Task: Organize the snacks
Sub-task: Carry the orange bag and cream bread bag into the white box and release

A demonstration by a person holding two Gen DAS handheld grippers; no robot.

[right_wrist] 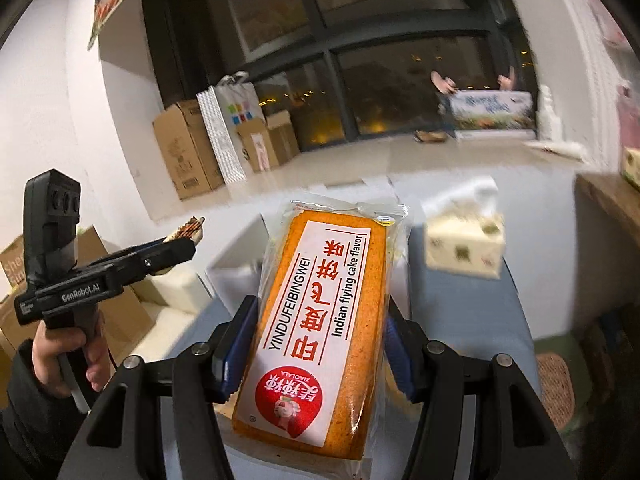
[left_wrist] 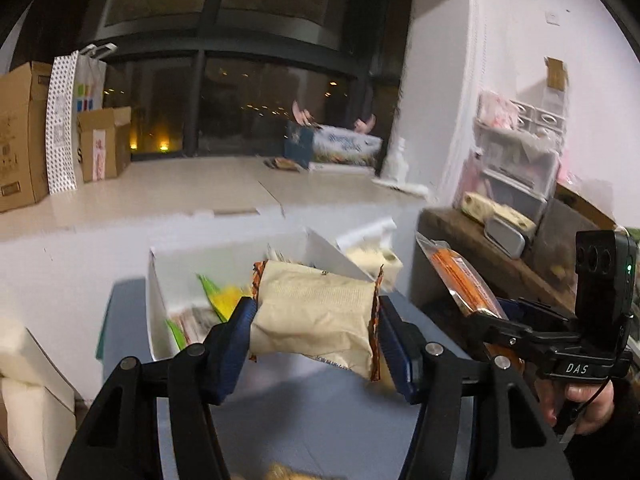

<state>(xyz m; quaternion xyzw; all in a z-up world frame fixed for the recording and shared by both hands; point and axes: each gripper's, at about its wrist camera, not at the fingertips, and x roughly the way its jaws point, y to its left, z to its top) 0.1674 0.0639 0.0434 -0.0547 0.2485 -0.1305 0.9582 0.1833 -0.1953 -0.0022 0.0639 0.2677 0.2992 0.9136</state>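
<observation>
My left gripper (left_wrist: 316,320) is shut on a beige snack packet (left_wrist: 316,312) with orange crimped ends, held above the blue table. Behind it stands a white box (left_wrist: 160,304) holding yellow and green snack packs. My right gripper (right_wrist: 320,324) is shut on an orange cake pack (right_wrist: 320,320) labelled "Indian flying cake flavor". That gripper also shows in the left wrist view (left_wrist: 486,312), holding the orange pack (left_wrist: 460,280) to the right. The left gripper (right_wrist: 188,240) shows at the left of the right wrist view.
A tissue box (right_wrist: 464,244) stands on the blue table (right_wrist: 472,320). A wooden shelf unit (left_wrist: 480,248) with plastic drawers (left_wrist: 516,168) is at right. Cardboard boxes (left_wrist: 20,136) and a paper bag (left_wrist: 64,120) stand on the floor by the dark window. White boxes (left_wrist: 24,392) are at lower left.
</observation>
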